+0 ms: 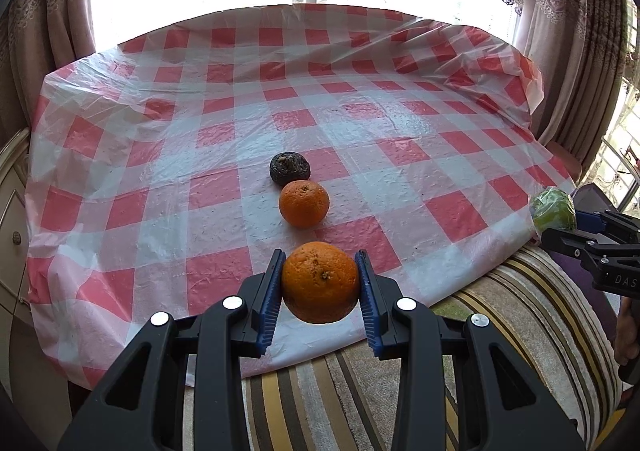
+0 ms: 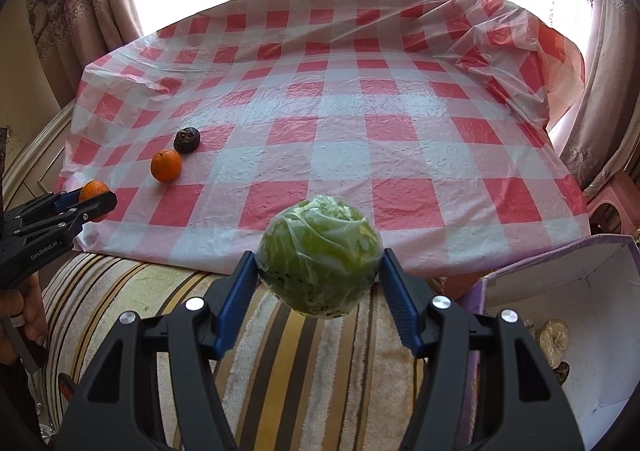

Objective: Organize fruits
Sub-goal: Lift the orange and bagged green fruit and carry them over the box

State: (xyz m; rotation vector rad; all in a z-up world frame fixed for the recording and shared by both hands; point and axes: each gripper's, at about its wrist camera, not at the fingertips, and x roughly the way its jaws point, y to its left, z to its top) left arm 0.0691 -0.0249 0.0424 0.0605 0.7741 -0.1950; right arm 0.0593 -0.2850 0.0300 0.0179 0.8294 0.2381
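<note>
Left wrist view: a dimpled orange is clamped between the left gripper's blue pads above the checked tablecloth's near edge, in line with a second orange and a dark shrivelled fruit lying on the cloth. Right wrist view: the right gripper pinches a green fruit wrapped in plastic film above a striped cushion, beside an open box.

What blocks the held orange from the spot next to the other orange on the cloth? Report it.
Nothing visible does. The left gripper holds the orange above the near edge of the checked cloth, and the patch before the second orange shows only cloth. The dark fruit sits behind it.
</note>
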